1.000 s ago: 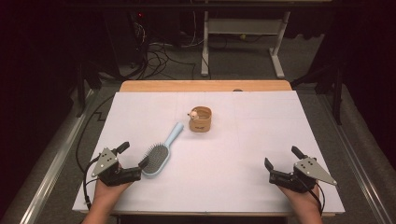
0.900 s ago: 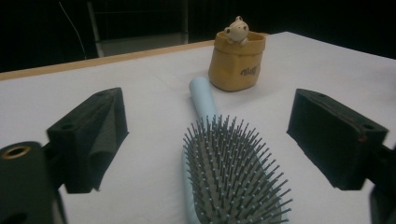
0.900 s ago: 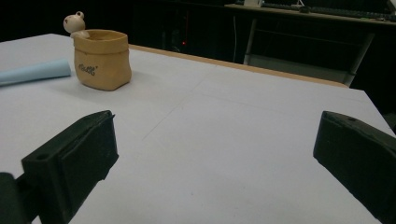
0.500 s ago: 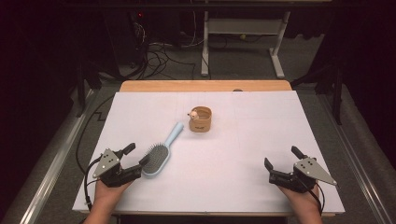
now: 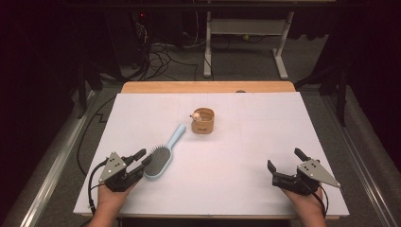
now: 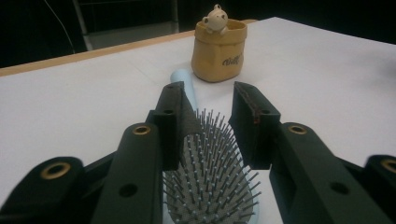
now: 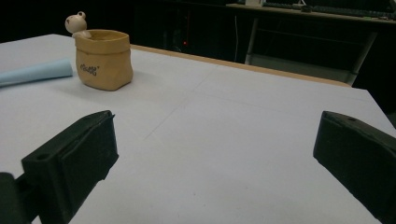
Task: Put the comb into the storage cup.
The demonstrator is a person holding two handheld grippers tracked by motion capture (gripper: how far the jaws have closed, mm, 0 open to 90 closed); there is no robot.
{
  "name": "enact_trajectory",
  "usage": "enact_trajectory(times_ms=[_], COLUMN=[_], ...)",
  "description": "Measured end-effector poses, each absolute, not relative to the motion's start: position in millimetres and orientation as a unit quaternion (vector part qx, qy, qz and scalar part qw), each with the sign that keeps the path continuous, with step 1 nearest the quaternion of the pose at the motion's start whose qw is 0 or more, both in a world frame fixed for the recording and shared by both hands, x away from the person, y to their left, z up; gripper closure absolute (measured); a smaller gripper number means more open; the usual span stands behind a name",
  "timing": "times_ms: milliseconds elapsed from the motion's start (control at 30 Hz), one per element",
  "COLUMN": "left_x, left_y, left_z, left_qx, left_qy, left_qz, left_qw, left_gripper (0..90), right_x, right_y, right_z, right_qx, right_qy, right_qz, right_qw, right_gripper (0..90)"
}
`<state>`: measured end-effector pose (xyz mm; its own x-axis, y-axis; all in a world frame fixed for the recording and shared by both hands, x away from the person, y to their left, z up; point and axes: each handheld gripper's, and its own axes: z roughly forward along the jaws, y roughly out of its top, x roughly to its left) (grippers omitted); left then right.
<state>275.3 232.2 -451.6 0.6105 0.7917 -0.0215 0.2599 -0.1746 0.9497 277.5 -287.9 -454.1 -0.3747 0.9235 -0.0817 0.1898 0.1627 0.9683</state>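
We have just been closing our left gripper [image 6: 205,121] around the bristled head of the light-blue hairbrush [image 5: 163,153] to lift it, the pads flanking it with contact unclear, while our right gripper [image 5: 283,166] waits wide open and empty.

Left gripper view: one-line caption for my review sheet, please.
Left gripper, jaws just closing, straddles the bristled head of a blue hairbrush; tan bear-trimmed pot stands beyond.

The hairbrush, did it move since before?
No. The hairbrush lies where it did, handle toward the yellow pot; the left gripper has been closing around it.
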Motion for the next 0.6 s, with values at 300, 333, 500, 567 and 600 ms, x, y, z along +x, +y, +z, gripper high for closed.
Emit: enact_trajectory(times_ms=[300, 333, 500, 567, 600], left_x=[275.8, 276.1, 277.3, 277.7, 276.9], left_y=[230.8, 230.2, 228.1, 226.1, 223.5], left_z=[-450.3, -450.3, -450.8, -450.2, -449.7], left_qx=[0.726, 0.727, 0.728, 0.734, 0.737], left_qy=[0.368, 0.368, 0.378, 0.381, 0.378], left_qz=[0.243, 0.241, 0.236, 0.23, 0.227], left_qw=[0.529, 0.528, 0.521, 0.514, 0.512], left_gripper=[80.8, 82.2, 89.3, 89.6, 89.7], right_x=[277.7, 277.7, 277.5, 277.6, 277.6], right_y=[-287.2, -287.2, -287.6, -287.7, -287.7], right_z=[-454.5, -454.4, -454.1, -454.1, -454.0], right_qx=[0.419, 0.419, 0.417, 0.417, 0.417], right_qy=[0.667, 0.667, 0.667, 0.667, 0.667], right_qz=[0.493, 0.493, 0.494, 0.494, 0.494], right_qw=[0.369, 0.37, 0.371, 0.371, 0.371], right_gripper=[0.2, 0.2, 0.2, 0.2, 0.2])
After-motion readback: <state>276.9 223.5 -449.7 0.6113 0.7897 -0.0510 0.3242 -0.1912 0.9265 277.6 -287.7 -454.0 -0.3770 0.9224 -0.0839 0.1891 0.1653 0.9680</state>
